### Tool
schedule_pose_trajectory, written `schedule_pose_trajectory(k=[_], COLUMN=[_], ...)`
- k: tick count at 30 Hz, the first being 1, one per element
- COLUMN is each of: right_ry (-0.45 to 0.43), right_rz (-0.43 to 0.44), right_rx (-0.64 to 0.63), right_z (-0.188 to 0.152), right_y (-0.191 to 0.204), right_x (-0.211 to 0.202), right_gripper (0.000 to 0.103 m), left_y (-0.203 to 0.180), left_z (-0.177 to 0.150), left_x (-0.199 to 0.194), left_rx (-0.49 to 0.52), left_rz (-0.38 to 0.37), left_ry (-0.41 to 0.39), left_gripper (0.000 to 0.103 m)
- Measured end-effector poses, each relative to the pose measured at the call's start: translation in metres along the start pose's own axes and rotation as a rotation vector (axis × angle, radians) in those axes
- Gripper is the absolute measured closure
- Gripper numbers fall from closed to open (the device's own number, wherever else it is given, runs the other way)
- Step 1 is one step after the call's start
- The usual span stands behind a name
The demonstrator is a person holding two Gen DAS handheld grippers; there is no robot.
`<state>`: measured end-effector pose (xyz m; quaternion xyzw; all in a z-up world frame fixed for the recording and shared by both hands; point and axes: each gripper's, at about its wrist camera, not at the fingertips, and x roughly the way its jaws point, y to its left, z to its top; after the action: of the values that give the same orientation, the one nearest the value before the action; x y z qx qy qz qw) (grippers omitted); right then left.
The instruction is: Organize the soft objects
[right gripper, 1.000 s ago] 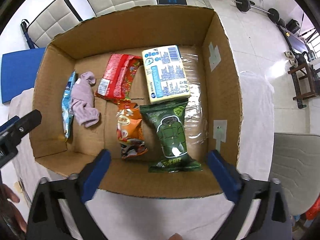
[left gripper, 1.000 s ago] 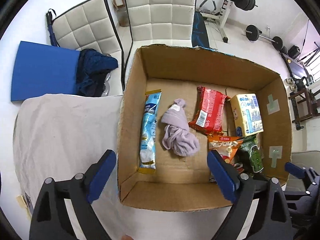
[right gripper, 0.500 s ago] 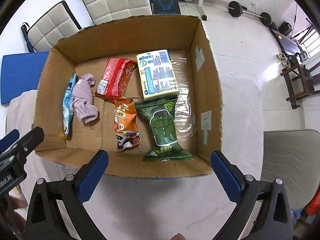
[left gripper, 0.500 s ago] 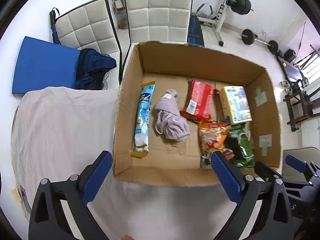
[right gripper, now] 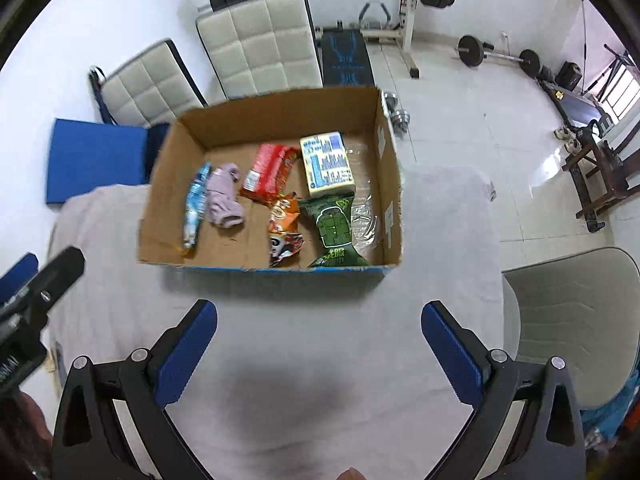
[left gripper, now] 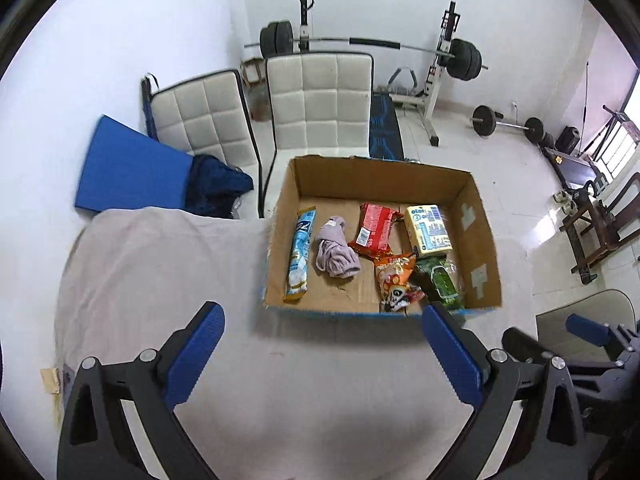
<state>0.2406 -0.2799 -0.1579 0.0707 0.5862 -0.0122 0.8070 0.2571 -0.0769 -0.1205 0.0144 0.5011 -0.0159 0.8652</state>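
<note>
An open cardboard box (left gripper: 478, 216) (right gripper: 390, 184) stands on the cloth-covered table. In it lie a light blue packet (left gripper: 299, 256) (right gripper: 194, 210), a lilac cloth (left gripper: 335, 254) (right gripper: 224, 200), a red packet (left gripper: 374, 230) (right gripper: 268, 174), a yellow and blue pack (left gripper: 428, 230) (right gripper: 327, 164), an orange snack bag (left gripper: 394, 280) (right gripper: 283, 228) and a green snack bag (left gripper: 440, 280) (right gripper: 332, 226). My left gripper (left gripper: 324, 352) is open and empty, in front of the box. My right gripper (right gripper: 320, 344) is open and empty, also in front of the box.
The table (left gripper: 152, 280) (right gripper: 440, 248) wears a pale cloth. Two white quilted chairs (left gripper: 316, 104) (right gripper: 256, 44) stand behind it, with a blue pad (left gripper: 128, 168) (right gripper: 96, 164). A grey chair (right gripper: 568, 320) stands at the right. Gym weights (left gripper: 460, 58) stand at the back.
Both grippers have pulled back and up from the box, which now looks smaller and farther. Nothing in the box has moved. Both grippers stay open.
</note>
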Motion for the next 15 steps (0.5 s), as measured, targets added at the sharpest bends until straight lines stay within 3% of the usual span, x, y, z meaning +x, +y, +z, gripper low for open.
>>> schedule_pose_trajectory(k=[15], right_ry=[-0.208], right_rz=[0.02], right_rx=[-0.056], right_z=[-0.102], right_y=[0.001], right_x=[-0.149], right_gripper=[0.0], left_y=[0.003], left_z=[-0.058], left_x=[-0.127], left_rx=[-0.043], left_rz=[-0.021], left_ry=[-0.076], left_gripper=[0.002])
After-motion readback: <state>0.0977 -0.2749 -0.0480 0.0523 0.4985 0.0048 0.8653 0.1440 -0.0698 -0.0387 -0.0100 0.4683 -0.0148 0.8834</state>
